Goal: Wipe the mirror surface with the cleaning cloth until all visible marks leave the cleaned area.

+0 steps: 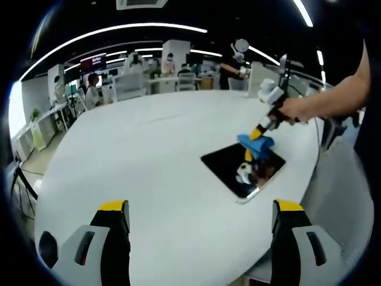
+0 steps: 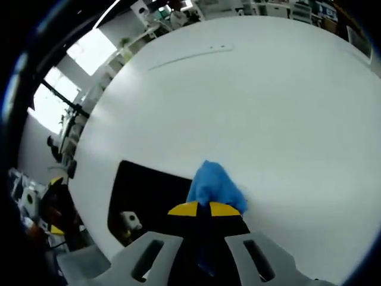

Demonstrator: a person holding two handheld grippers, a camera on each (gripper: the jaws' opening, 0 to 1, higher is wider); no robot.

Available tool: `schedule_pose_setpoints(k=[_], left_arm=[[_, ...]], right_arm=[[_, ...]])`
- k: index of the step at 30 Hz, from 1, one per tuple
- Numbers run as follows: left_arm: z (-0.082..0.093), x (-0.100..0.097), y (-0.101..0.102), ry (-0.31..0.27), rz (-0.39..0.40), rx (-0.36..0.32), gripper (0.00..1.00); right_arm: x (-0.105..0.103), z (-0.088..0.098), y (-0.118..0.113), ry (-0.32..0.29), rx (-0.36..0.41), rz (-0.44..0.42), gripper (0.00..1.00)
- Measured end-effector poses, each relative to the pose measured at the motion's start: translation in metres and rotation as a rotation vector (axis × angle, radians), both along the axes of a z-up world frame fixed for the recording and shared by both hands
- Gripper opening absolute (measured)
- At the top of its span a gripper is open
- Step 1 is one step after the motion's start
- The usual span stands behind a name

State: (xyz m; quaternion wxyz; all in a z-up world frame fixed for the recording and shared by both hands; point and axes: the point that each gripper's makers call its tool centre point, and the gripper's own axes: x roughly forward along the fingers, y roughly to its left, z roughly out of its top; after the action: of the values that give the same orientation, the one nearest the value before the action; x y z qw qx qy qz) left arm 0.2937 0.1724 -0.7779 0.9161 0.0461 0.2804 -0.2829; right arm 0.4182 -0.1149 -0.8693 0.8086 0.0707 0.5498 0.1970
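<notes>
Left gripper view: the left gripper (image 1: 199,223) hangs wide open over bare round white table (image 1: 149,155), loads of free room. The dark rectangular mirror (image 1: 235,167) lies near the table's right edge, with the crumpled blue cleaning cloth (image 1: 257,143) on its far corner.

Right gripper view: the right gripper (image 2: 203,209) pinches the cloth at the mirror's edge; open white tabletop beyond.
</notes>
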Motion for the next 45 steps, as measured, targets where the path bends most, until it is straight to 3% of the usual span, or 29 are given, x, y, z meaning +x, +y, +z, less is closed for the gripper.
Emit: schedule_pose_setpoints(k=[27,29,39,45], left_arm=[[0.006,0.020,-0.010,-0.021,-0.041,-0.007,1.00],[0.001,0.017,-0.007,-0.015,-0.053,0.018,1.00],[0.003,0.011,0.019,-0.025,-0.023,0.025,1.00],[0.005,0.008,0.025,-0.028,0.002,0.012,1.00]], right_arm=[[0.001,0.005,0.067,-0.009,0.007,0.068,0.00],[0.001,0.006,0.072,-0.018,-0.003,0.083,0.00],[-0.001,0.006,0.103,-0.019,-0.006,0.144,0.00],[0.000,0.007,0.117,-0.009,0.005,0.150,0.00]])
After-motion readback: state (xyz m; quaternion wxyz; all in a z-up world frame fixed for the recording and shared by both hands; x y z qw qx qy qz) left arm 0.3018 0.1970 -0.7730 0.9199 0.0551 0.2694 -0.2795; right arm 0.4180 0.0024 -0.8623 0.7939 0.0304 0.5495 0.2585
